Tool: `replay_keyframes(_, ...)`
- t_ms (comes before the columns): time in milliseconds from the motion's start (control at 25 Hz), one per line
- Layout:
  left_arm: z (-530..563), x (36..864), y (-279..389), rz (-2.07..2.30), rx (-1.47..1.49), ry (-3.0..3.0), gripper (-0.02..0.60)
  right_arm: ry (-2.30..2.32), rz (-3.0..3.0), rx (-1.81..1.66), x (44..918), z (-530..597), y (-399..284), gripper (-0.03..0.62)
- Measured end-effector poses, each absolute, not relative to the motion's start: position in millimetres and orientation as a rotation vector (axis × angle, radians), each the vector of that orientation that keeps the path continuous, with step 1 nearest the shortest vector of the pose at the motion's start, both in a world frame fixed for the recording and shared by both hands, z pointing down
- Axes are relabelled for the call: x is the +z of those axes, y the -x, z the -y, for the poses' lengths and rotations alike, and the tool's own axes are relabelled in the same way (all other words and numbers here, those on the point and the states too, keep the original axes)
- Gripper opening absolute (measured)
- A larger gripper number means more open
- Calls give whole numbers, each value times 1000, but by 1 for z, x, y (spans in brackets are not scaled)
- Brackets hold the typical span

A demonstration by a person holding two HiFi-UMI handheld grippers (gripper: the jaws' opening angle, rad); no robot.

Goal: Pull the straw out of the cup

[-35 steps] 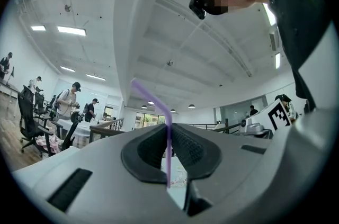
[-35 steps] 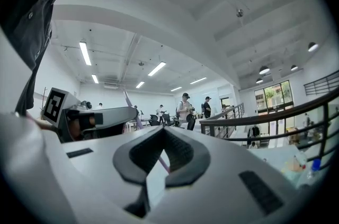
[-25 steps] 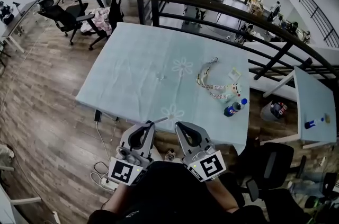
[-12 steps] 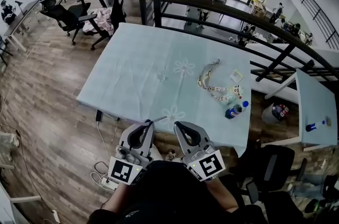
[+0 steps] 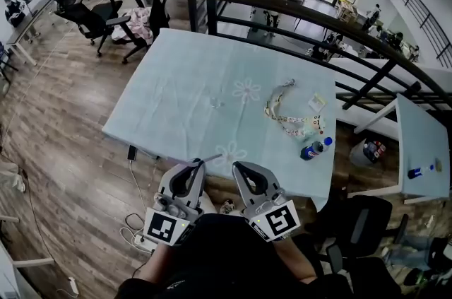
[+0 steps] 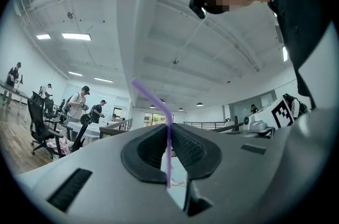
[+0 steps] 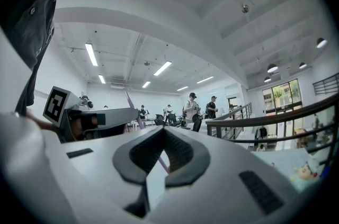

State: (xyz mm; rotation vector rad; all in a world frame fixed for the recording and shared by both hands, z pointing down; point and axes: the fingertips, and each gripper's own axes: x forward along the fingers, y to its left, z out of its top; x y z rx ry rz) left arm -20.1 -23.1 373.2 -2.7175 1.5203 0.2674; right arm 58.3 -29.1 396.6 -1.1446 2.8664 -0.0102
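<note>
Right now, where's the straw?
The straw is pinched in the left gripper's jaws, bent end sticking up; in the head view that gripper is left of the right gripper, by the table's near edge.

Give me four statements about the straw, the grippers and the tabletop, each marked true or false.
1. The left gripper is shut on a purple straw. True.
2. A bottle lies on the table beside a lanyard. True.
3. The straw stands in a cup on the table. False: it is held off the table in the left gripper, and no cup shows.
4. The right gripper has its jaws wide apart. False: they are together, holding nothing.
</note>
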Motion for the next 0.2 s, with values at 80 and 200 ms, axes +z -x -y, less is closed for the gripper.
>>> replay_keyframes(80, 26, 372, 19, -1522, 265, 2718, 32, 1145, -2867, -14, 396, 32, -59, 5)
replay_keyframes(200, 30, 372, 17, -1524, 256, 2721, 32, 1146, -2867, -18, 395, 36, -62, 6)
